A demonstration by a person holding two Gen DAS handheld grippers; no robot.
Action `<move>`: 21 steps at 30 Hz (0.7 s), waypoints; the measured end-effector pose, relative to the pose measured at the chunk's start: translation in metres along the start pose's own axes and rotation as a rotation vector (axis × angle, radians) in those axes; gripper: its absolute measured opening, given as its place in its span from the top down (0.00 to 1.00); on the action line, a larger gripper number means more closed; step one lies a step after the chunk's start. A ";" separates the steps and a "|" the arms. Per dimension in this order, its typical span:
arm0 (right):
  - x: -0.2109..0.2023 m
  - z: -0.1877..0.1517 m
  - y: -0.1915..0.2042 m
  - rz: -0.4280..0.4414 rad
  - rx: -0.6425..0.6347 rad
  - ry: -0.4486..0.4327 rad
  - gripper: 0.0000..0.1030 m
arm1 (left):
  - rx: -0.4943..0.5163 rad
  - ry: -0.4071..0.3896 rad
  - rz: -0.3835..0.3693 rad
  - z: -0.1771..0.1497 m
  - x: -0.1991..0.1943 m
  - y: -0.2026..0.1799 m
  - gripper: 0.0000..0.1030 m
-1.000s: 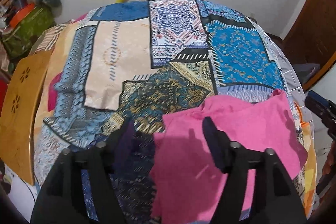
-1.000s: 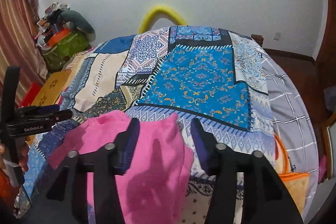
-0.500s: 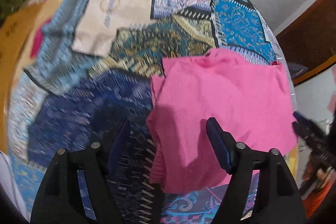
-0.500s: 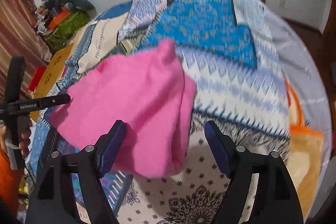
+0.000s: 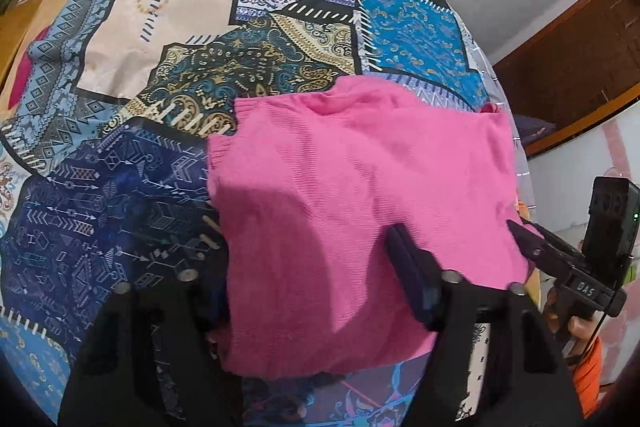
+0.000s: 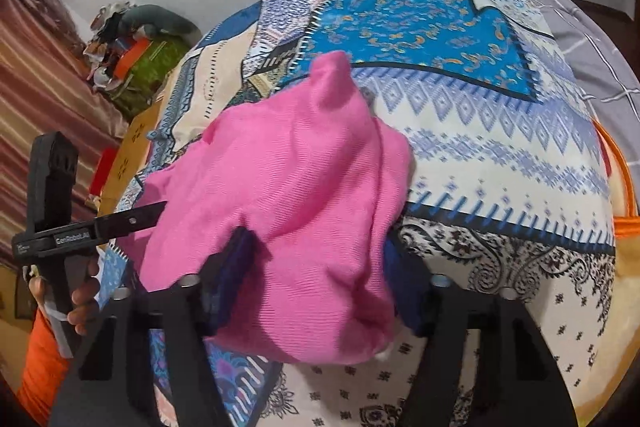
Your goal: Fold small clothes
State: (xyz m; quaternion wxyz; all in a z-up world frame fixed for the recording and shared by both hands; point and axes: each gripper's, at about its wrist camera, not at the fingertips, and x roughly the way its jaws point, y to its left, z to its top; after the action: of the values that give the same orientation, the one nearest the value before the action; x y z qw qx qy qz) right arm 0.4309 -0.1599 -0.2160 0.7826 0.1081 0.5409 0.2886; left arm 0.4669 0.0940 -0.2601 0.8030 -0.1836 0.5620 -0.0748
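Pink ribbed knit, a small garment (image 5: 360, 195), lies slumped near the front edge of the bed, on a patchwork-print bedspread (image 5: 192, 39) of blue, cream and teal panels. Its cloth is soft and finely corded, with a tighter ribbed band along its left side and a loose peak standing up at the far end in the right wrist view.

Both pairs of jaws have just been closing. The left gripper (image 5: 312, 291) straddles the near left part of the garment: pink cloth fills the gap between its dark padded fingers, but whether the pads press it I cannot tell. The right gripper (image 6: 320, 291) straddles the near right part, where the knit bunches up in a thick roll between the fingers; again, contact is unclear.

My judgement of the risks: the knit is limp and stretchy, so a grip on the bunched roll may catch several layers at once and drag the piece into a lump rather than a clean fold. A pad could also pinch the smooth bedspread beneath and lift it along. Uneven pulls from the two sides would skew the edges.
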 end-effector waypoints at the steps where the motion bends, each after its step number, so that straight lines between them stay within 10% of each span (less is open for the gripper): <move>1: 0.002 0.000 0.002 0.006 -0.004 0.001 0.59 | -0.010 0.001 -0.013 0.000 0.000 0.000 0.48; 7: -0.003 -0.001 0.024 -0.029 -0.100 -0.032 0.83 | -0.047 0.008 -0.029 -0.001 -0.004 0.001 0.83; 21: -0.067 -0.014 0.097 0.044 -0.226 -0.172 0.88 | 0.008 -0.200 -0.003 -0.024 -0.122 0.001 0.85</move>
State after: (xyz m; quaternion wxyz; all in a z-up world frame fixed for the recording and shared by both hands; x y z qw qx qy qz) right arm 0.3693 -0.1213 -0.1224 0.8268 0.0558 0.4332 0.3545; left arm 0.4008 0.1295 -0.1612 0.8558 -0.1877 0.4784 -0.0598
